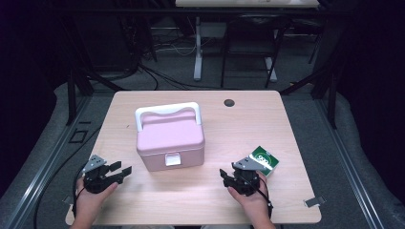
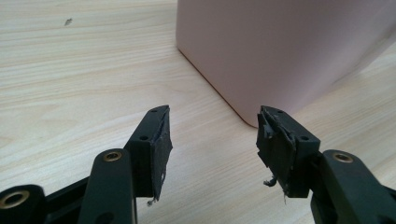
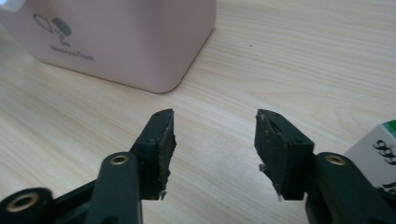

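Two hand-held grippers at rest near the front edge of the wooden table (image 1: 286,114), with a pink lidded box (image 1: 170,138) between them, slightly farther back and about mid-table, its white handle (image 1: 167,110) standing over the lid and its white latch (image 1: 172,159) facing the person; a small green-and-white carton (image 1: 263,161) lies just beside the right gripper (image 1: 228,175), on its outer side. The left gripper (image 1: 122,172) has its jaws spread wide with nothing between them, only bare tabletop and a near corner of the box ahead; the right gripper's jaws likewise stand apart and empty. Likely hazards: the box is smooth-walled and rounded, so a pinch on a corner may slip or skid it across the table; a one-sided push could turn it rather than hold it; the right gripper, moving off, may knock the carton towards the table edge.
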A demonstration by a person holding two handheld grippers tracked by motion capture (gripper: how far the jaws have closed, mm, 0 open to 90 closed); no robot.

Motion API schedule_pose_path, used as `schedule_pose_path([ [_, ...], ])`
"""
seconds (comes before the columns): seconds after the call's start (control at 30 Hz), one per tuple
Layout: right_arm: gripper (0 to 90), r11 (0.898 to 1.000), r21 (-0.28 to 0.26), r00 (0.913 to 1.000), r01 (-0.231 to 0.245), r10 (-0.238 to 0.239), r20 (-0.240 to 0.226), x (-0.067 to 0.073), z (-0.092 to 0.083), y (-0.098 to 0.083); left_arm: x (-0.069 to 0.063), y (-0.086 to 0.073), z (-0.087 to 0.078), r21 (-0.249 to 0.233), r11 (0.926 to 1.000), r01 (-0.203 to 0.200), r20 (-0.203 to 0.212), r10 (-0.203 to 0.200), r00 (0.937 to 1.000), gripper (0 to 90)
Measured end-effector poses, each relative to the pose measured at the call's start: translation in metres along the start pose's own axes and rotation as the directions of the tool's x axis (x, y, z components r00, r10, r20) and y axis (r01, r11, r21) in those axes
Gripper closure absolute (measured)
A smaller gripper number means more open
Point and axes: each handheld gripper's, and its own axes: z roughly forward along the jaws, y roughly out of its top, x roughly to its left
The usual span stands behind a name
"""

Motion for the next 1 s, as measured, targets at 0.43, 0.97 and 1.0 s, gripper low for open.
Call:
schedule_pose_path([
  [0.43,49.9,1.0,0.02,0.9996,-0.02,0.021,-0.018,-0.002,0.006,0.0,-0.001,0.0,0.0,0.006,0.9992,0.041,0.032,-0.041,0.9987,52.2],
  [0.97,51.4,1.0,-0.006,0.9991,-0.024,0.024,-0.035,0.001,0.003,0.005,0.001,0.01,-0.002,0.013,0.9986,0.052,0.007,-0.052,0.9986,58.1],
  [1.0,51.4,1.0,-0.006,0.9991,-0.024,0.024,-0.035,0.001,0.003,0.005,0.001,0.01,-0.002,0.013,0.9986,0.052,0.007,-0.052,0.9986,60.0],
])
